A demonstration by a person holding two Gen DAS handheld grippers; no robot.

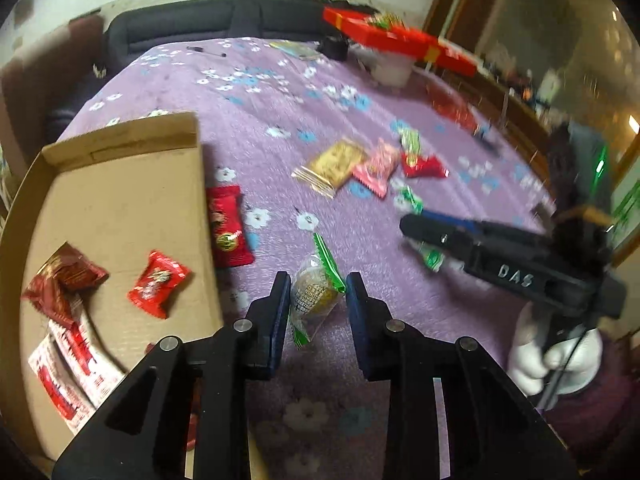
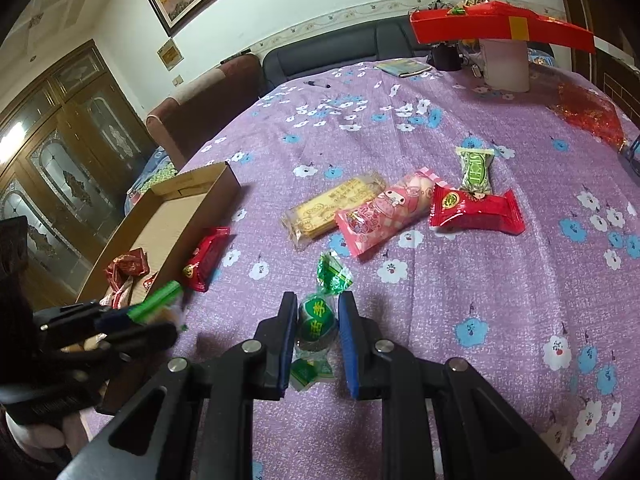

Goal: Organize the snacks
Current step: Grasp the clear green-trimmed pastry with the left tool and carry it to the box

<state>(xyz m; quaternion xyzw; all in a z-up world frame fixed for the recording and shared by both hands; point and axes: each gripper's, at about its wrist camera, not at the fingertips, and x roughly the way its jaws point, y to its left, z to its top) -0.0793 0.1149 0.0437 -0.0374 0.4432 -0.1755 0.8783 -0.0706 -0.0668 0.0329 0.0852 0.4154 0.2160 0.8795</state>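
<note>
My left gripper (image 1: 319, 280) is shut on a clear snack packet with green ends (image 1: 312, 294), just right of the cardboard box (image 1: 120, 200). The right wrist view shows that gripper (image 2: 152, 318) with the packet's green end (image 2: 160, 298) sticking out. My right gripper (image 2: 318, 298) is shut on a round green-wrapped candy (image 2: 316, 320) low over the purple cloth. The box (image 2: 192, 216) holds several red snacks (image 1: 158, 282). A red packet (image 1: 228, 232) lies against its right wall. A yellow cracker packet (image 2: 332, 208), a pink one (image 2: 384, 216), a red one (image 2: 476, 210) and a green one (image 2: 476, 172) lie mid-table.
A long red box (image 2: 500, 28) rests on a white cup (image 2: 506, 66) at the back right, with a crinkly red bag (image 2: 588, 114) nearby. A pen (image 2: 318, 85) lies at the far edge before a dark sofa (image 2: 340, 48). A white-gloved hand (image 1: 556, 360) holds the right gripper.
</note>
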